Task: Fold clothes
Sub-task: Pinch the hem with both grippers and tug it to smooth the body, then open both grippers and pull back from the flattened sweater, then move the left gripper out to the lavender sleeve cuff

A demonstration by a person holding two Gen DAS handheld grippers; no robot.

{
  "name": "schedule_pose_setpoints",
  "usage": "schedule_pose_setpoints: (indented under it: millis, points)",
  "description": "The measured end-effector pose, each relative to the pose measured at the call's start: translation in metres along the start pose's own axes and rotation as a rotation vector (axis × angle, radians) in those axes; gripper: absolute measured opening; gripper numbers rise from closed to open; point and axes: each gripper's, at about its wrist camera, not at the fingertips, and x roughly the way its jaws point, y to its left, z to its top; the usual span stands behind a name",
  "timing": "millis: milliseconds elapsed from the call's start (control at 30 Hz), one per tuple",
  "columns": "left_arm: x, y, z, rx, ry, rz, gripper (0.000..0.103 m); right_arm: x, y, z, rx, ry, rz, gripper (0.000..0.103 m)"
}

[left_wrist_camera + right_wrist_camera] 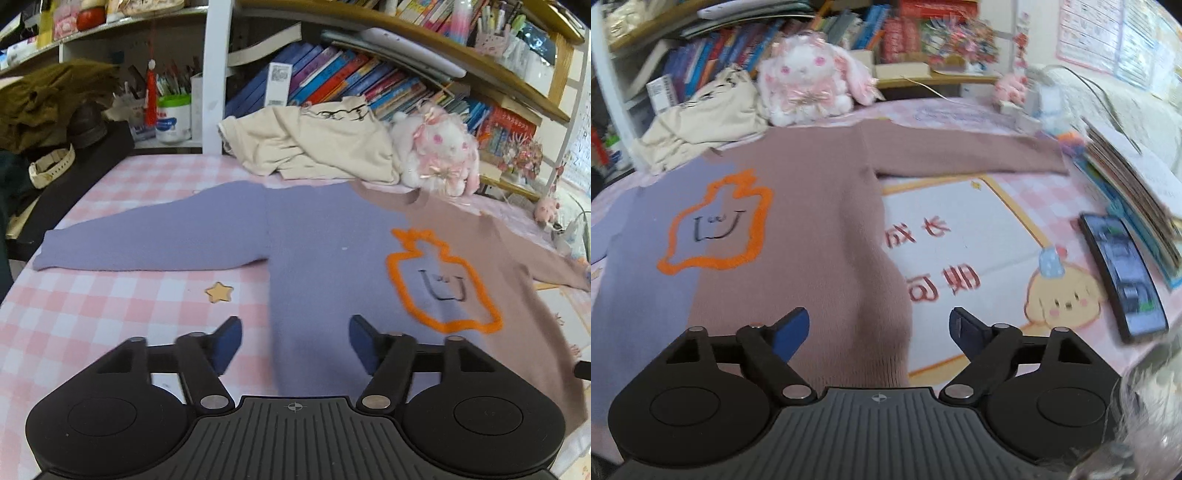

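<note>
A two-tone sweater, lilac on one half (325, 236) and dusty pink on the other (812, 206), lies flat and face up on the pink checked table with both sleeves spread out. An orange outlined figure (439, 280) sits on its chest. My left gripper (295, 341) is open and empty, just above the lilac hem's left edge. My right gripper (879, 332) is open and empty, over the pink hem's right edge. The lilac sleeve (147, 247) reaches left, and the pink sleeve (967, 151) reaches right.
A crumpled cream garment (317, 147) and a white plush rabbit (439, 155) lie behind the sweater's collar. A phone (1123, 273) and a stack of books (1134, 184) lie at the right. Bookshelves (369, 81) stand behind. A dark bag (59, 177) is at the far left.
</note>
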Motion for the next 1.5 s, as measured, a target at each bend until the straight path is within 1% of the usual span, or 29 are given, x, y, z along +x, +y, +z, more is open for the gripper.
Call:
schedule_pose_setpoints:
  millis: [33,67,133,167,200,300,367,433,500,567,633,733,833,933,1067,1267,1500]
  points:
    - [-0.002,-0.007,0.001,0.002,0.0,-0.007,0.071,-0.001,0.001,0.003,-0.018,-0.003,0.014,0.094]
    - [-0.004,-0.014,0.0,0.007,0.001,-0.015,0.074,-0.003,0.002,0.006,-0.039,-0.01,0.027,0.096]
    - [-0.008,-0.027,-0.001,0.013,0.003,-0.028,0.075,-0.005,0.005,0.01,-0.085,-0.02,0.047,0.099]
    - [-0.01,-0.033,-0.001,0.016,0.004,-0.033,0.077,-0.005,0.008,0.012,-0.118,-0.023,0.056,0.101]
    - [-0.013,-0.037,0.0,0.024,-0.005,-0.034,0.081,-0.005,0.01,0.014,-0.149,-0.026,0.061,0.101]
    - [-0.022,-0.051,0.002,0.048,-0.031,-0.036,0.089,-0.006,0.017,0.013,-0.235,-0.042,0.066,0.103]
    - [-0.025,-0.057,0.001,0.046,-0.039,-0.005,0.092,-0.007,0.02,0.01,-0.275,-0.051,0.069,0.103]
    - [-0.027,-0.062,-0.005,0.018,-0.031,0.027,0.092,-0.009,0.021,0.004,-0.27,-0.054,0.065,0.103]
    - [-0.032,-0.067,-0.016,-0.013,-0.021,0.064,0.092,-0.011,0.018,-0.005,-0.232,-0.053,0.061,0.103]
    - [-0.036,-0.072,-0.022,0.001,-0.021,0.078,0.092,-0.014,0.014,-0.014,-0.199,-0.047,0.064,0.103]
    - [-0.041,-0.078,-0.029,0.015,-0.02,0.093,0.092,-0.016,0.01,-0.019,-0.219,-0.045,0.075,0.103]
    - [-0.047,-0.086,-0.038,0.036,-0.019,0.115,0.092,-0.019,0.002,-0.02,-0.211,-0.078,0.052,0.103]
    - [-0.054,-0.095,-0.048,0.057,-0.018,0.137,0.092,-0.02,-0.002,-0.02,-0.181,-0.091,0.06,0.103]
    - [-0.061,-0.103,-0.057,0.078,-0.017,0.158,0.096,-0.022,-0.004,-0.022,-0.179,-0.094,0.07,0.103]
    - [-0.058,-0.1,-0.056,0.097,-0.015,0.135,0.096,-0.024,-0.004,-0.026,-0.189,-0.089,0.077,0.103]
    - [-0.053,-0.096,-0.054,0.127,-0.012,0.101,0.096,-0.028,-0.004,-0.025,-0.175,-0.102,0.052,0.103]
    - [-0.048,-0.091,-0.052,0.161,-0.009,0.061,0.096,-0.028,0.021,-0.024,-0.171,-0.102,0.018,0.103]
